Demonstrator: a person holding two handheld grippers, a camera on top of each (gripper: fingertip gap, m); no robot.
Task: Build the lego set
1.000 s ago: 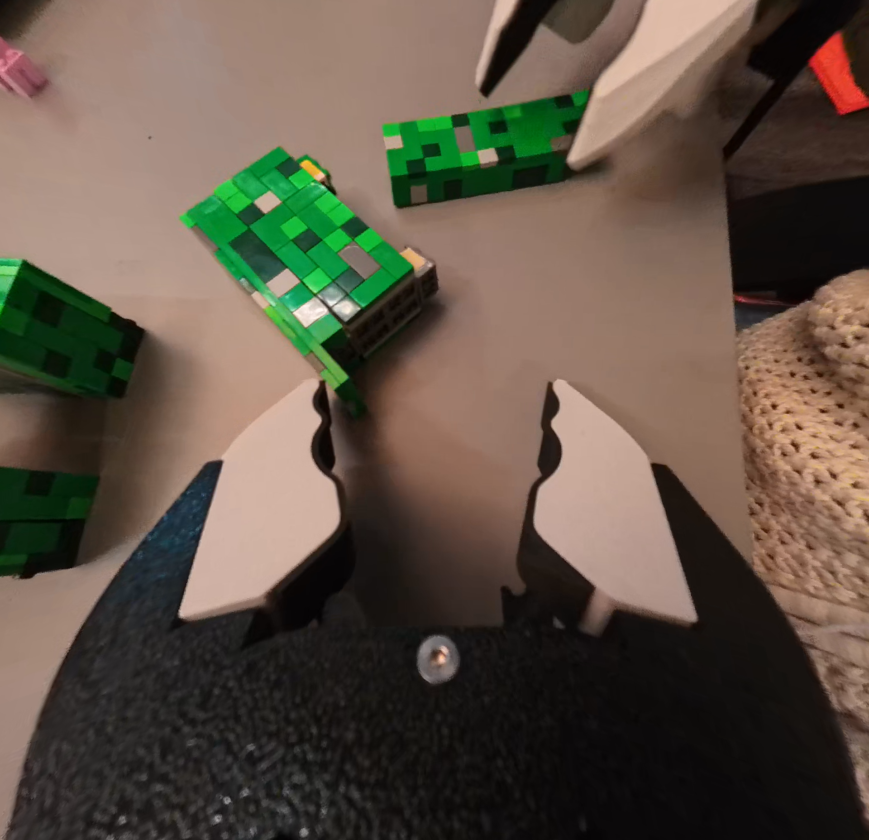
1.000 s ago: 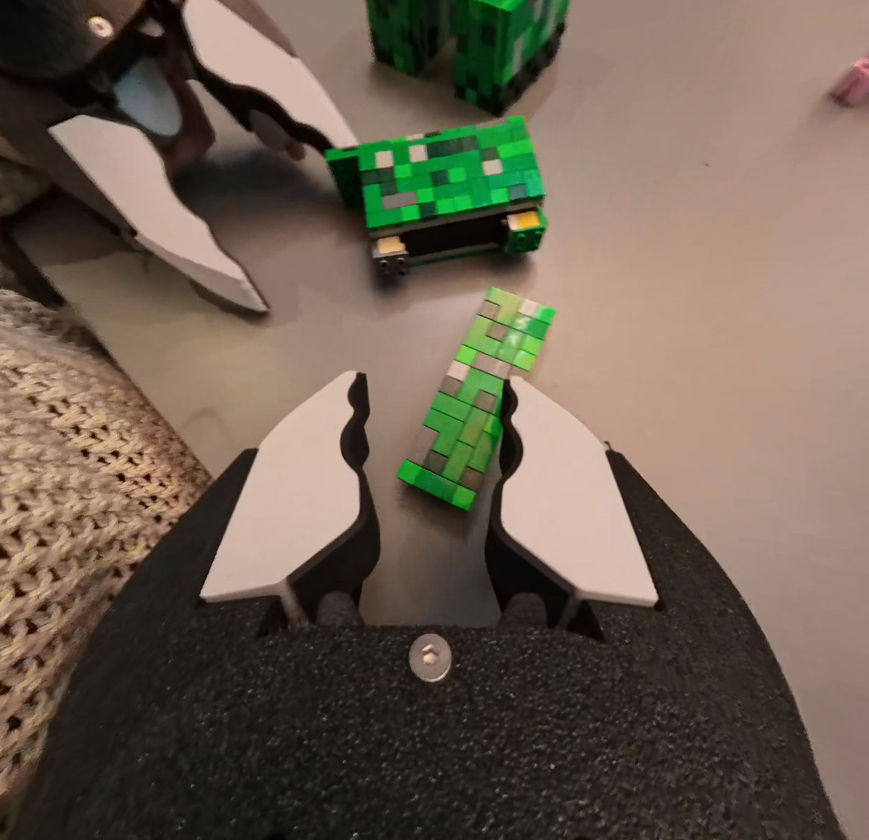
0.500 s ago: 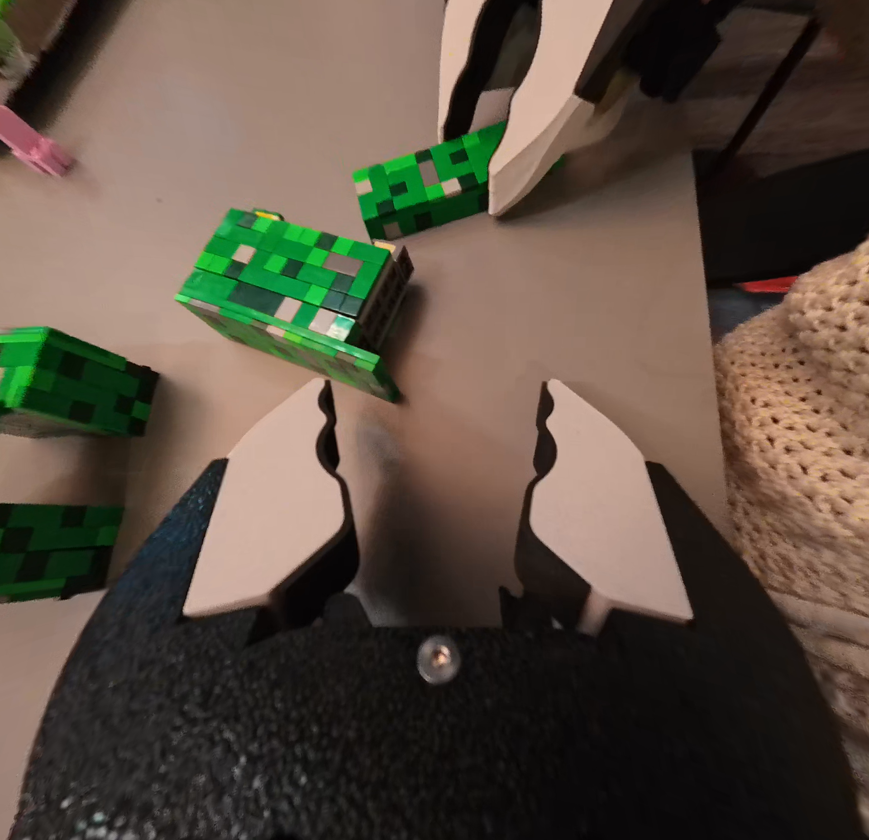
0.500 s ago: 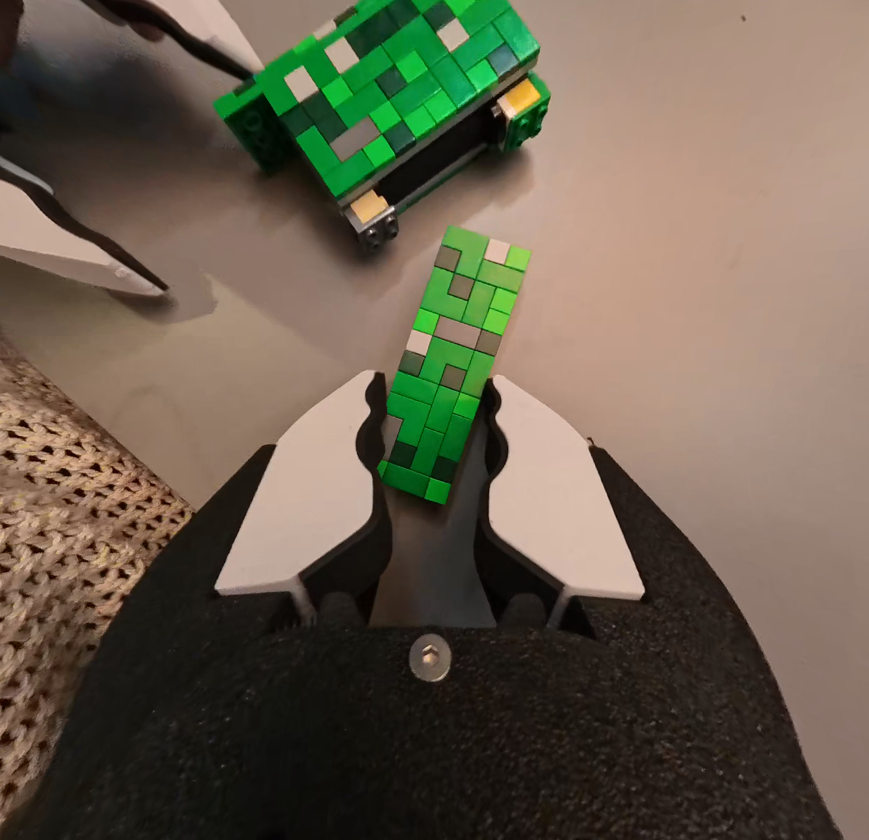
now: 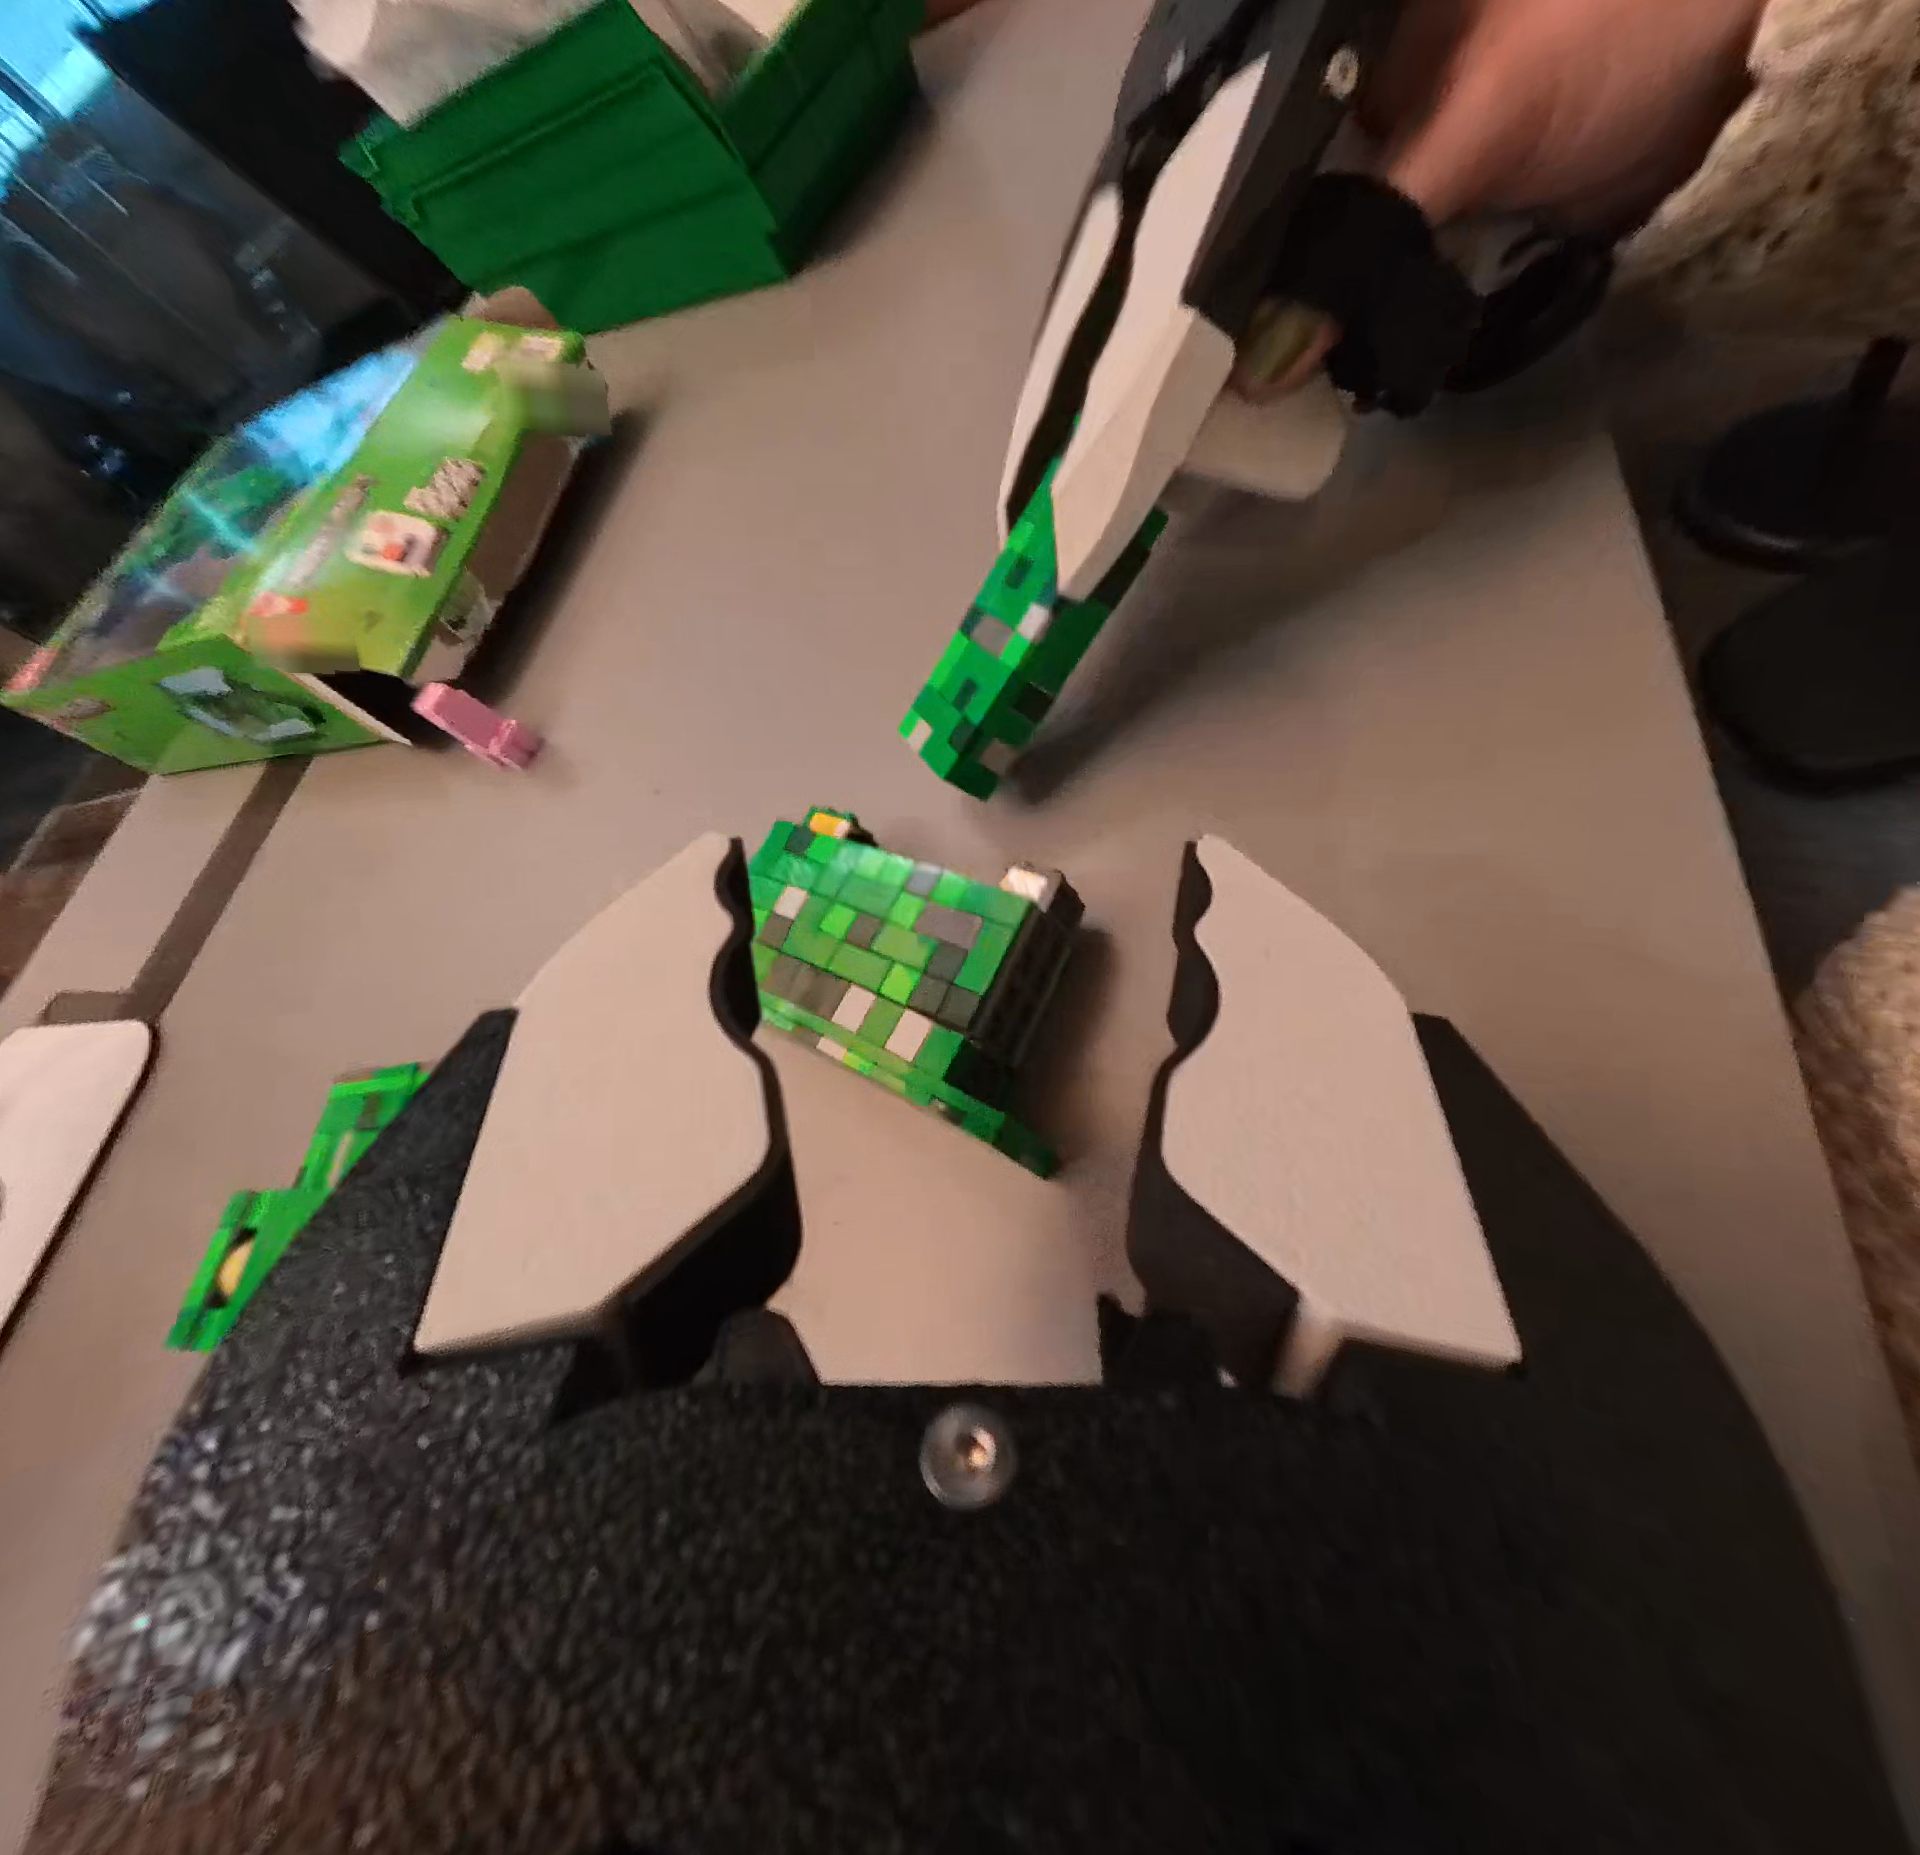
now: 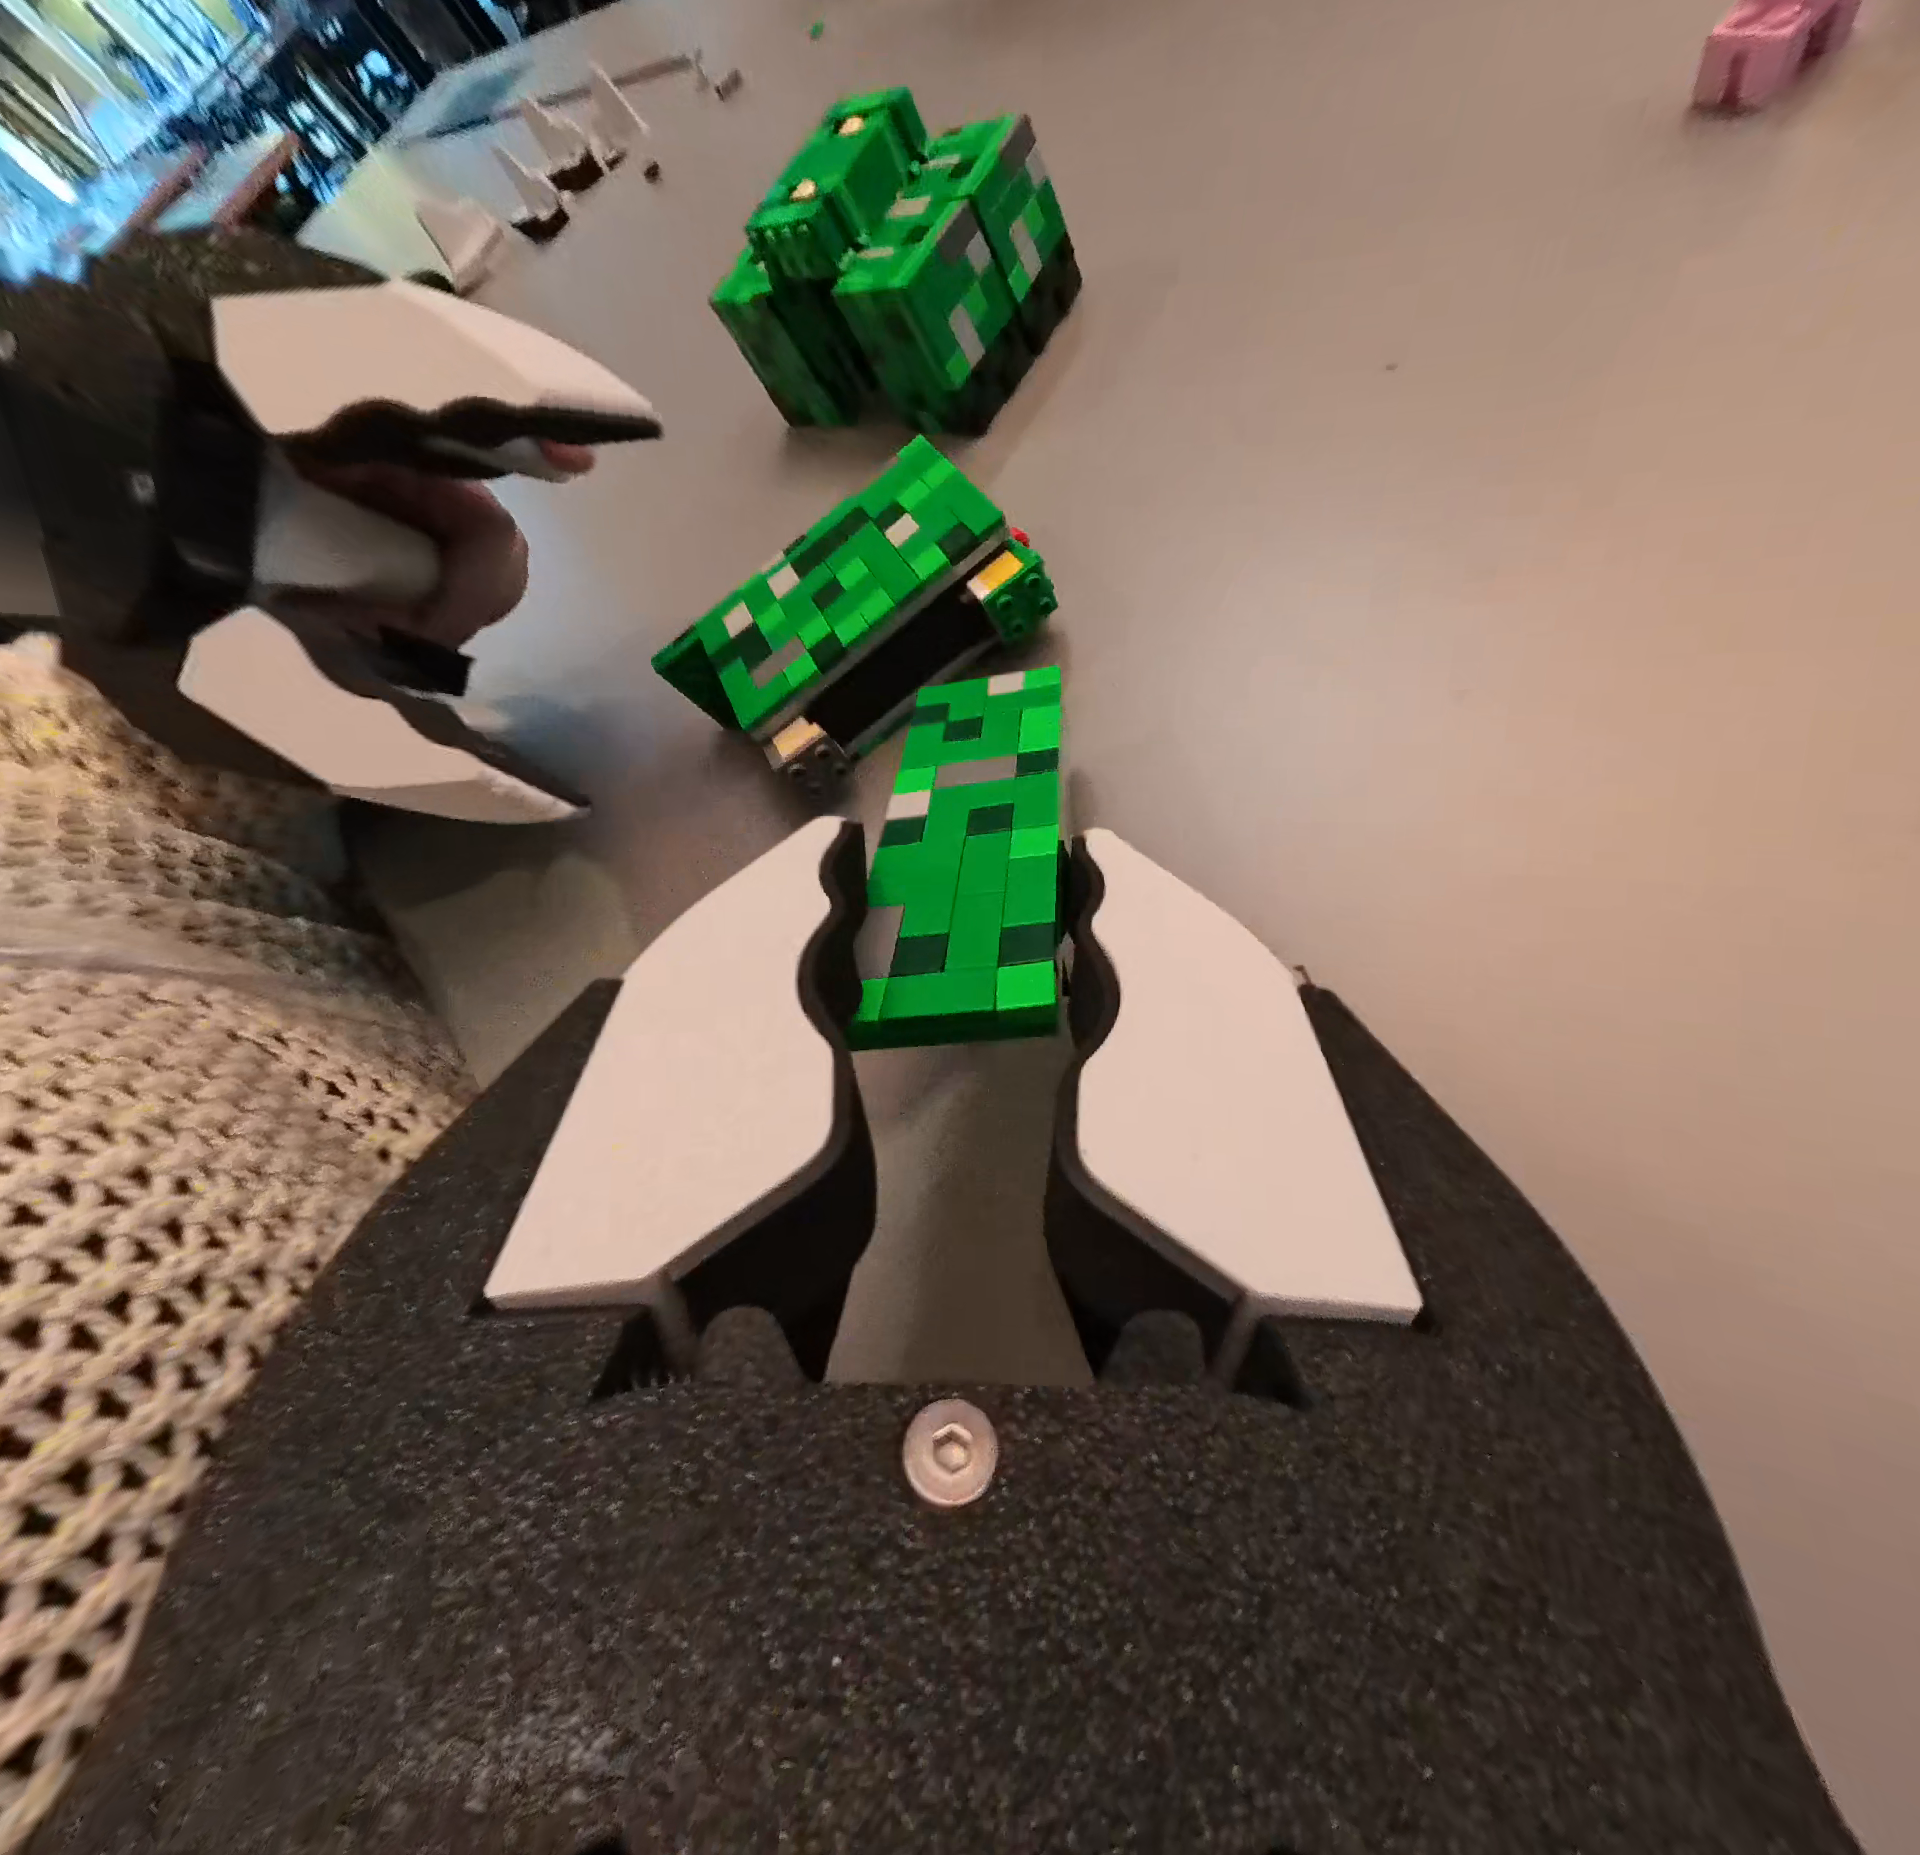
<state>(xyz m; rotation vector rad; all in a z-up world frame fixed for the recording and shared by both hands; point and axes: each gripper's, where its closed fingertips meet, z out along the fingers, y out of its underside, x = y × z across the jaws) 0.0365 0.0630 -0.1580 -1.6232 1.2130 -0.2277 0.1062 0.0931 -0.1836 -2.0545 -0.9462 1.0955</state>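
Two grippers in play, and only one has something! The right gripper (image 6: 961, 932) is clamped on the long green panel (image 6: 971, 849), pinching its near end so the free end points toward twelve o'clock, at the open-sided green block (image 6: 852, 621) lying on the grey table (image 6: 1455, 662). That block's dark hollow face is turned toward the panel, so my read is the panel closes it off. The left gripper (image 5: 961, 958), jaws spread wide and empty, straddles the same block (image 5: 894, 953), seemingly ready to brace it. A bigger green assembly (image 6: 904, 267) waits at twelve o'clock, well apart; a pink piece (image 6: 1787, 29) sits at two o'clock.
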